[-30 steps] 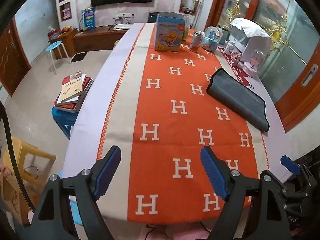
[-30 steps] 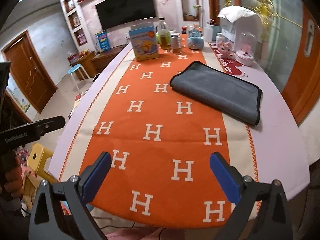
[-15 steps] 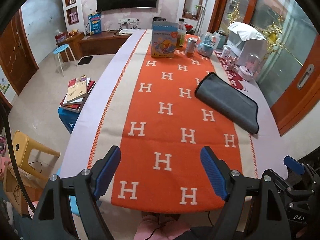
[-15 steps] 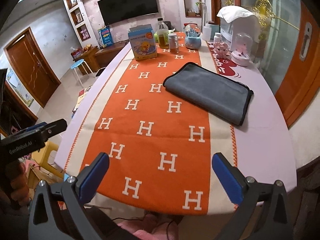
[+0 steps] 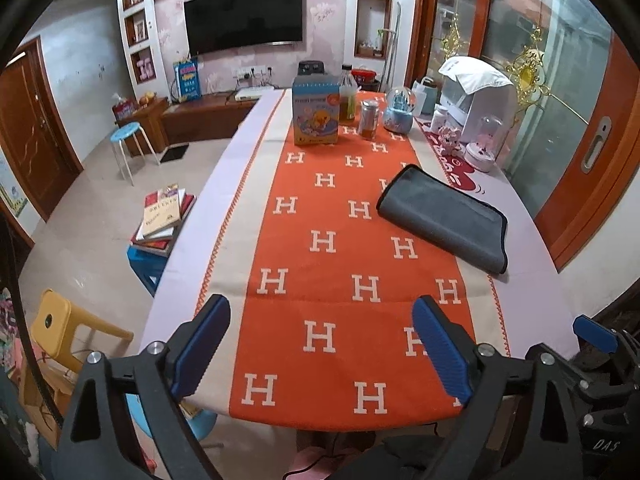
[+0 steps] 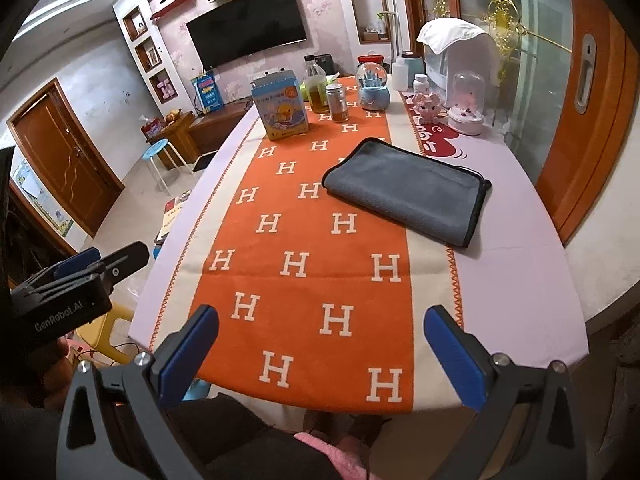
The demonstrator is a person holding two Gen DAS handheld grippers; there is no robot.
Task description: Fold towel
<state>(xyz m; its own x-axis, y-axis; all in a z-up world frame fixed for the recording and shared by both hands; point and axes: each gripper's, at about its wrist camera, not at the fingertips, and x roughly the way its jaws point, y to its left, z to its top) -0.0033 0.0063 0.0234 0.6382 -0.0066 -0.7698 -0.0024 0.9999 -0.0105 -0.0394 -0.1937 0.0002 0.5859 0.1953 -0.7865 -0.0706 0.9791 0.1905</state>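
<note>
Lying folded on the right half of the surface (image 5: 532,240), the grey towel (image 5: 442,222) straddles the orange runner (image 5: 344,280) edge; its underside layers are hidden; left tool (image 5: 322,350) spread wide, grasping nothing, above the near edge; right tool (image 6: 322,354) likewise released and empty; its far finger appears only partly in the left view, cut off at frame edge.

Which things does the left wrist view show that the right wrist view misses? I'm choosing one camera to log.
Only the left wrist view shows the yellow stool and the full book stack. Only the right wrist view shows the left gripper's body from outside. Both show the folded grey towel lying flat on the orange runner, the blue box, and open grippers, left gripper and right gripper, short of the towel.
</note>
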